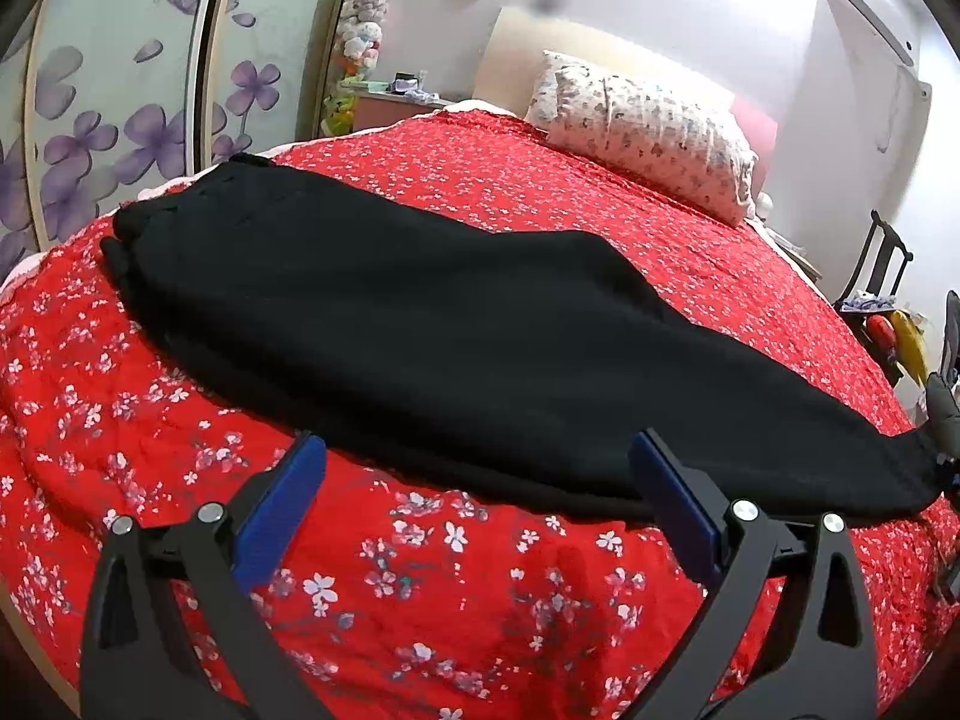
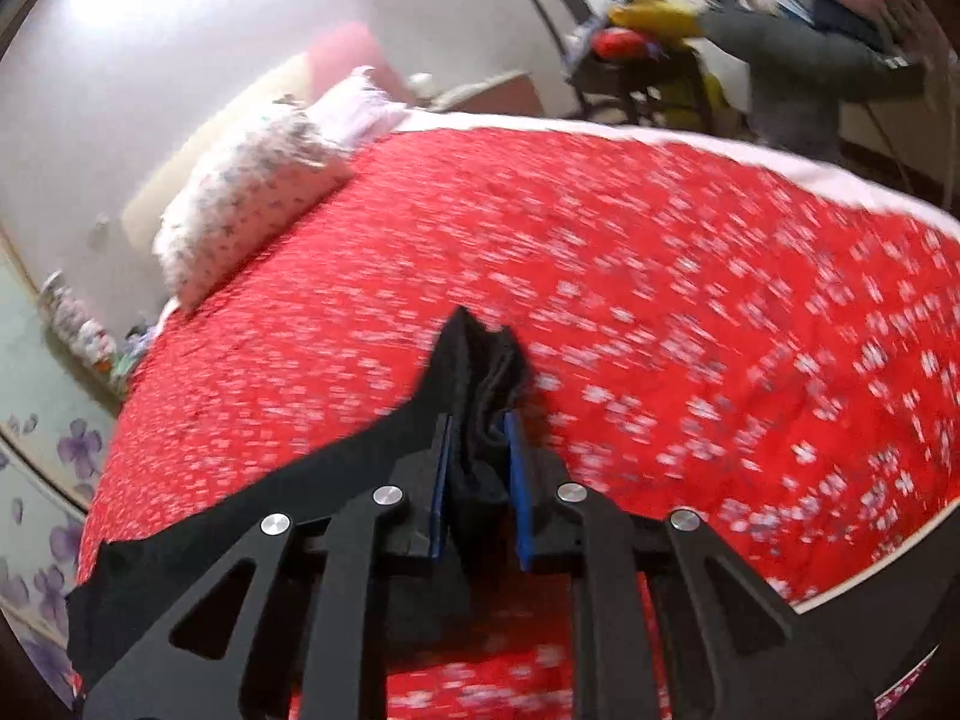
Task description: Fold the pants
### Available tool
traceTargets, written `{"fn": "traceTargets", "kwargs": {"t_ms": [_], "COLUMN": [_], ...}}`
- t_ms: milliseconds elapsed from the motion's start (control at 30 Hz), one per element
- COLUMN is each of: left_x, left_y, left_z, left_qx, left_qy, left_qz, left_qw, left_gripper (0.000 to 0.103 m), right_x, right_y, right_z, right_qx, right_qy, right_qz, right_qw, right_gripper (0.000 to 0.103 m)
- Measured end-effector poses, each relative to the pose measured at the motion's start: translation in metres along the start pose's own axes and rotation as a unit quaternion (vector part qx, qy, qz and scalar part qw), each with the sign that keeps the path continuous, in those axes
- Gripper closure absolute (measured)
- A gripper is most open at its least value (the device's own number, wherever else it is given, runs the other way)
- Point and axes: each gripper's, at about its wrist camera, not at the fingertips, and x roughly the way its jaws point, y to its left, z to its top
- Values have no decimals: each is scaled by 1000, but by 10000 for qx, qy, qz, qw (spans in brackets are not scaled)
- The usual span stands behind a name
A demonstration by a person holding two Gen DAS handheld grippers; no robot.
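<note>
The right gripper (image 2: 477, 450) has its two blue pads pressed together on a bunched end of the black pants (image 2: 480, 360), with a peak of dark cloth standing up beyond the fingertips. The right wrist view is blurred, so which end this is, cuff or waistband, cannot be told. The left gripper (image 1: 480, 468) is spread wide with nothing between its pads, hovering just in front of the near edge of the pants (image 1: 420, 324).

One pair of pants lies stretched lengthwise across a red floral bedspread (image 1: 450, 600), already doubled leg over leg by the look of it. One end sits toward the wardrobe side. The other runs to the right edge of the left wrist view, where the other tool grips it.

The cloth looks soft, matte and fairly thick, perhaps a knit. It should be light, limp and not slippery, sagging wherever unsupported, so it is best pinched through all layers at an end or along an edge.

Counted: one pair of pants, two grippers, one bedspread, one patterned pillow (image 1: 648, 132) at the head of the bed, a wardrobe (image 1: 120, 120) with purple flower doors, and one dark chair (image 2: 606, 42) piled with things
</note>
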Motion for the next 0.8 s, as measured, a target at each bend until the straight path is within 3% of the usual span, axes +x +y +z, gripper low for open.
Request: {"fn": "traceTargets", "kwargs": {"t_ms": [133,400,600,800], "left_x": [-1,-2,-4,-5], "left_y": [4,9,15,19], "left_z": [1,2,3,4], "left_qx": [-83,-239,-344,-440], "left_qy": [-34,-71,-132,-168], "left_qz": [-16,-70,-102,-135], "left_qw": [10000,9997,9993,9988], "left_gripper": [2,2,2,2], "right_x": [-5,-1,24,53], "right_y": [36,166,267,325], "right_z": [6,-17,-80,-160], "right_qx": [-244,-918,-1403,-1887], "right_qy": [-20,414,1217,2025], "right_qz": [444,1626,2368,2455], "right_qw": [9987,9815,9536,9290], "right_gripper": [86,86,86,85]}}
